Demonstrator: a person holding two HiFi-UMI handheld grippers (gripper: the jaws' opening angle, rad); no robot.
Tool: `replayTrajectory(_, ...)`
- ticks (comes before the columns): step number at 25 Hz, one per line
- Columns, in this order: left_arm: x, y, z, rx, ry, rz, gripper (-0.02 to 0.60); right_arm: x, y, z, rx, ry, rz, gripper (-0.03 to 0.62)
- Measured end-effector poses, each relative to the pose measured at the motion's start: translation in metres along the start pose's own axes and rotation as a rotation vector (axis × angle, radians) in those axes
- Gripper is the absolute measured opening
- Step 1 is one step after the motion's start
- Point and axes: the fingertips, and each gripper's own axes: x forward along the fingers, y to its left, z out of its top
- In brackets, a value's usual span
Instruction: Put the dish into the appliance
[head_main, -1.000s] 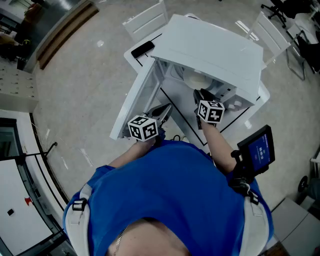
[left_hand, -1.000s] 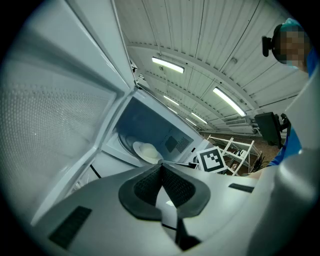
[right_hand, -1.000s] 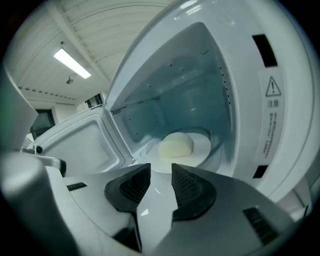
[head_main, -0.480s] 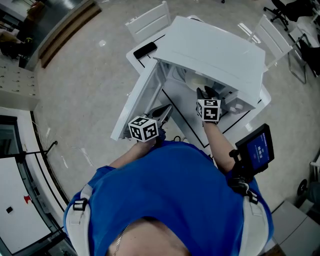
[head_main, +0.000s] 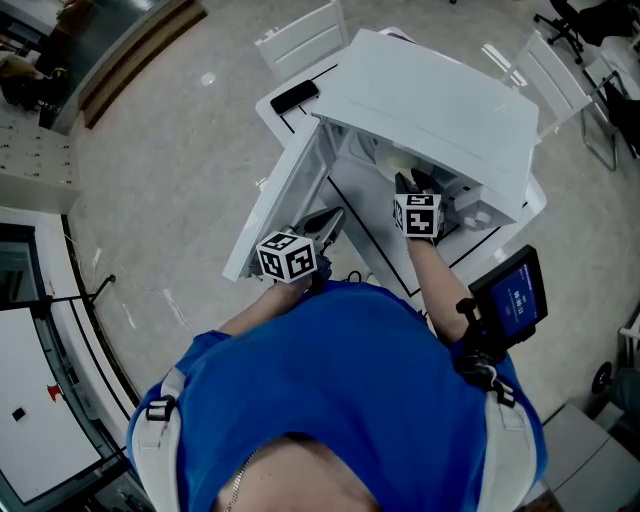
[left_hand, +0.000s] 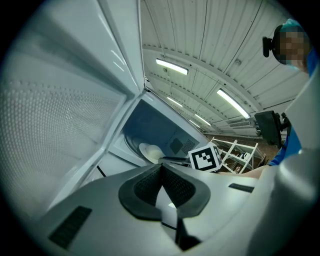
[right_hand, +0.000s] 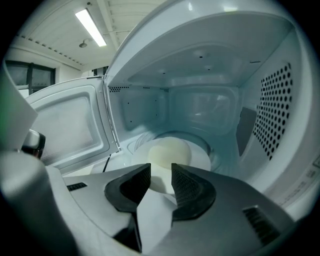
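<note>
Black-padded and clamped on the near rim of the pale dish (right_hand: 170, 150): hold right tongs (right_hand: 161, 175) so, and level, until set-down. Note dish already inside the open microwave (head_main: 430, 100), over the round turntable (right_hand: 215, 156); resting or just above, cannot tell. Lower gently, centre on turntable, then part tongs and draw straight back, clear of the perforated side wall (right_hand: 280, 110). Leave left tongs (left_hand: 161, 177), closed together on nothing, parked near the open door (head_main: 270, 215), above the bench (head_main: 478, 238).
</note>
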Motion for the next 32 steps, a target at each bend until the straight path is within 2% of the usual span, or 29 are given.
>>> replayTrajectory(6, 0.002, 0.004, 0.0, -0.004, 0.005, 0.002, 0.006, 0.004, -0.002, 0.002, 0.002, -0.001, -0.001, 0.132)
replayTrajectory(15, 0.006, 0.004, 0.0, -0.005, 0.015, -0.019, 0.006, -0.021, 0.011, 0.001, -0.046, -0.031, 0.004, 0.132)
replayTrajectory(22, 0.009, 0.006, 0.0, -0.004, 0.016, -0.028, 0.006, -0.02, 0.01, -0.018, -0.049, 0.011, -0.006, 0.132)
replayTrajectory(32, 0.009, 0.006, -0.001, -0.004, 0.033, -0.026, 0.006, -0.005, 0.006, -0.016, -0.058, 0.039, -0.001, 0.132)
